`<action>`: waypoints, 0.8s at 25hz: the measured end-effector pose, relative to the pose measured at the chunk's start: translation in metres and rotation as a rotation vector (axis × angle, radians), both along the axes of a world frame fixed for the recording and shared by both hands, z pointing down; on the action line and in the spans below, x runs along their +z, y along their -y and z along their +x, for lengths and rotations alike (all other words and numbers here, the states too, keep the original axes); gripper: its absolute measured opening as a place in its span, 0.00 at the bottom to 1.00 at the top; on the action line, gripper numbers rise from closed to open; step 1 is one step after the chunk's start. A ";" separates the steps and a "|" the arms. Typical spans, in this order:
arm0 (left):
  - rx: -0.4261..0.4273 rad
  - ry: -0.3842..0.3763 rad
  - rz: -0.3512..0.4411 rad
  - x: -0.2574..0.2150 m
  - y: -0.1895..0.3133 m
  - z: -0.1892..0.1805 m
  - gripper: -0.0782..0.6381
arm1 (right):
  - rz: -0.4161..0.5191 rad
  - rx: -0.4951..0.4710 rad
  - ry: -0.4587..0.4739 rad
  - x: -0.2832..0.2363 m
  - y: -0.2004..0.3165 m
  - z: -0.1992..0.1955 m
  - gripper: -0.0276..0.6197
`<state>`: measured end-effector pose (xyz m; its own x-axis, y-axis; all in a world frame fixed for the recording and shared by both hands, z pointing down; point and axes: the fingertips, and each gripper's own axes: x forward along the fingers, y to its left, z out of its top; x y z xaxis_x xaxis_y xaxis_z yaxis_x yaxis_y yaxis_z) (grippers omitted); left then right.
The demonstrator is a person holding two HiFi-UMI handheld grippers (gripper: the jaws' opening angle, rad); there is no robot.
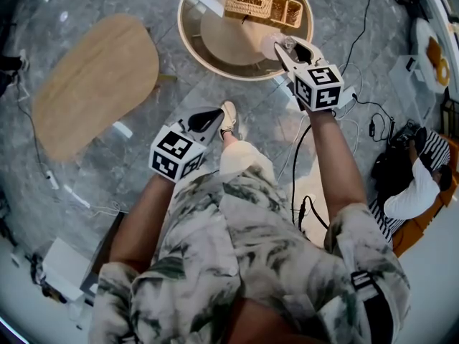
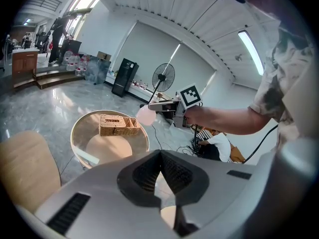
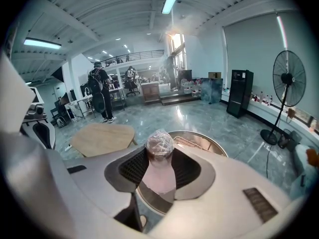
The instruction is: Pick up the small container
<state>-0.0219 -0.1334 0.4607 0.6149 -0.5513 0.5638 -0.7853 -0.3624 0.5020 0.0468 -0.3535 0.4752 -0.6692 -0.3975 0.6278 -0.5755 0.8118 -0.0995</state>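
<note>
the round glass worktop (image 1: 188, 41) stands on open marble floor (image 1: 107, 170), with a wicker basket (image 1: 262, 6) toward its far edge. the right gripper (image 1: 281, 47) pinches the small container (image 3: 159, 158) upright, over the worktop's near rim. the left gripper (image 2: 160, 153) is pressed together, holding nothing, well apart over the floor.

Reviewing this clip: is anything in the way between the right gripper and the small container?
Nothing visible is. The small container already sits between the jaws of the right gripper, which are closed on its sides. The wicker basket stands apart, farther back on the round table.
</note>
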 end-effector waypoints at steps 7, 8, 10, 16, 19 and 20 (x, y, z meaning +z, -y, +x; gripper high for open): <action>-0.010 0.002 -0.006 0.002 0.008 0.001 0.14 | 0.002 -0.003 -0.011 0.007 0.009 0.004 0.29; -0.013 0.002 -0.007 0.003 0.009 0.001 0.14 | 0.001 -0.004 -0.014 0.009 0.010 0.004 0.29; -0.017 0.002 -0.009 0.005 0.012 -0.001 0.14 | -0.002 -0.003 -0.018 0.015 0.014 0.004 0.29; -0.026 0.015 -0.024 0.011 0.016 0.001 0.14 | -0.010 -0.007 -0.021 0.028 0.020 0.009 0.29; -0.027 0.019 -0.032 0.012 0.018 -0.001 0.14 | -0.014 -0.010 -0.022 0.033 0.023 0.007 0.29; -0.028 0.020 -0.034 0.013 0.019 -0.001 0.14 | -0.015 -0.011 -0.024 0.035 0.024 0.007 0.29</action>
<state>-0.0230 -0.1526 0.4733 0.5879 -0.5482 0.5949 -0.8049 -0.3233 0.4975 0.0533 -0.3775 0.5101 -0.6586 -0.3806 0.6492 -0.5686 0.8168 -0.0979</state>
